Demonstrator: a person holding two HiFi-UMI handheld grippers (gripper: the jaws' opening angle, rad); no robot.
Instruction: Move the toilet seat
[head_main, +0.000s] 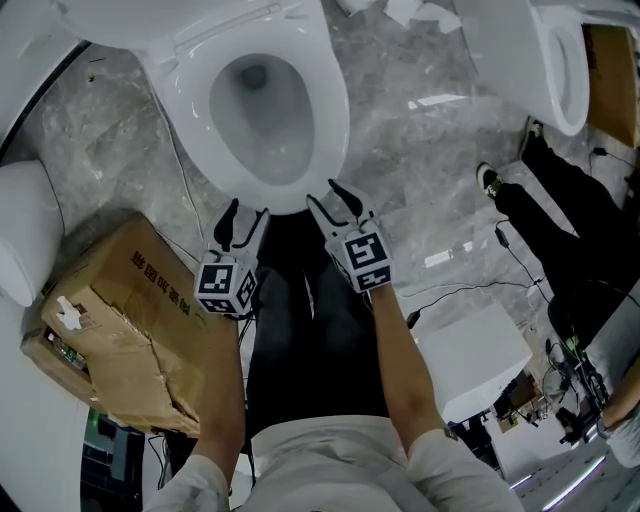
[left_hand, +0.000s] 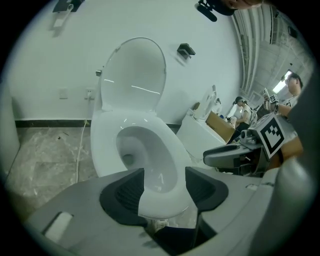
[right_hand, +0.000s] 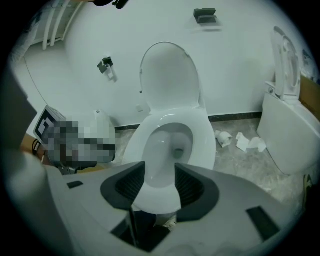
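Plainly, left gripper (head_main: 245, 218) and right gripper (head_main: 333, 205) stand released, the seat (head_main: 330, 110) front between the jaws — a shallow clench might slip off.

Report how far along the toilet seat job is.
Done: the lid stands upright, and both grippers sit at the front of the toilet. In hand: the left gripper and right gripper have open jaws either side of the toilet seat's front edge, with neither closed on it. Left: grip the seat and move it; it lies flat on the bowl.
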